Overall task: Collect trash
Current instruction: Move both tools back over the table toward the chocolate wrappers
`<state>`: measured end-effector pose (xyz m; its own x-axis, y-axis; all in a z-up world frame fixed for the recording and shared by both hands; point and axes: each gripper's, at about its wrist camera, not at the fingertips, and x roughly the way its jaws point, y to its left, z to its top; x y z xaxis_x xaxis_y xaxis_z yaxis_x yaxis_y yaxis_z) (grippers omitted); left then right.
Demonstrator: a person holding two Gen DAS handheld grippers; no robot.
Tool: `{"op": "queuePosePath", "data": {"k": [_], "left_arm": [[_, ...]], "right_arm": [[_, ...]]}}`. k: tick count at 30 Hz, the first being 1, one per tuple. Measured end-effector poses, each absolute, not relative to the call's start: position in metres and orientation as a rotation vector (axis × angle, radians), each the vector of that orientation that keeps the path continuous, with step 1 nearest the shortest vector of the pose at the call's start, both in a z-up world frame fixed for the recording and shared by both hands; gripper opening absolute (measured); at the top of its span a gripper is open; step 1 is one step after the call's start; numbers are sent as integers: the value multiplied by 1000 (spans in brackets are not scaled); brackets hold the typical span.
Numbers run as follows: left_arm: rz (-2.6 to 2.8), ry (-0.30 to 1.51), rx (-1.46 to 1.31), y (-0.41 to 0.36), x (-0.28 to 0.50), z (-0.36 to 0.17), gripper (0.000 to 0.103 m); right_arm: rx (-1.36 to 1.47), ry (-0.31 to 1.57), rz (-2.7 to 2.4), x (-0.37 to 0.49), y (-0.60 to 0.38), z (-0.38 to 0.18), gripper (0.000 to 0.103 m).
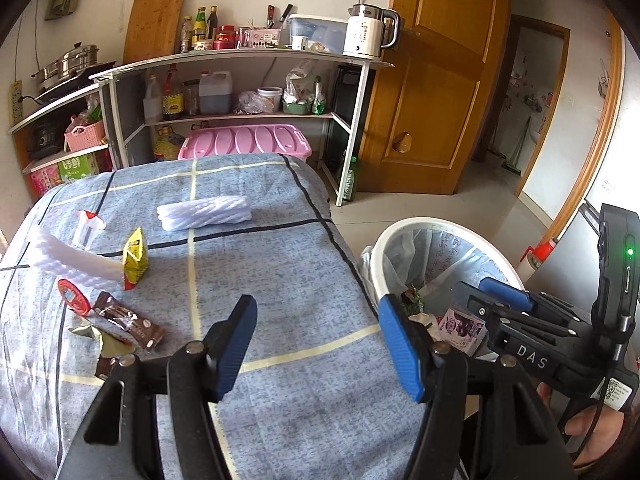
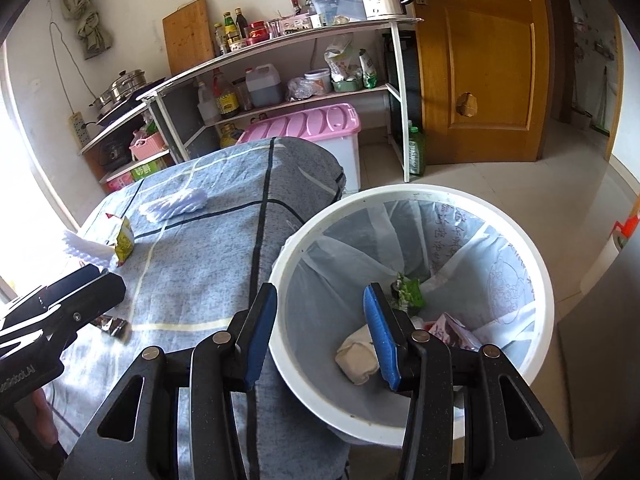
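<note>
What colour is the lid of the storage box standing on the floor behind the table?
Pink. The lid shows best in the left wrist view, behind the far table edge.

White kettle [image 1: 370, 31] on top shelf; pink-lidded storage box [image 1: 244, 143] beneath; wooden door [image 1: 436, 80] ajar; steel pot [image 1: 68, 65], possibly steamer.

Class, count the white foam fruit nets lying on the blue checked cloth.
2. One foam net lies mid-cloth toward the far edge; the other foam net lies at the left, beside the yellow packet. More could be hidden.
</note>
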<state>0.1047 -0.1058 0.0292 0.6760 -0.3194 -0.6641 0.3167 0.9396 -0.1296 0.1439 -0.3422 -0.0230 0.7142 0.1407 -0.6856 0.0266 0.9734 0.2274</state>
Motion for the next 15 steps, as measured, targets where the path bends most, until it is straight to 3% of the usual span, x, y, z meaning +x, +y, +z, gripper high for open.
{"op": "queuePosePath", "data": {"k": [15], "left_arm": [[-181,721,-24,-19,93,27,67]], "right_arm": [[162,784,234,153,-259,-24,48]]}}
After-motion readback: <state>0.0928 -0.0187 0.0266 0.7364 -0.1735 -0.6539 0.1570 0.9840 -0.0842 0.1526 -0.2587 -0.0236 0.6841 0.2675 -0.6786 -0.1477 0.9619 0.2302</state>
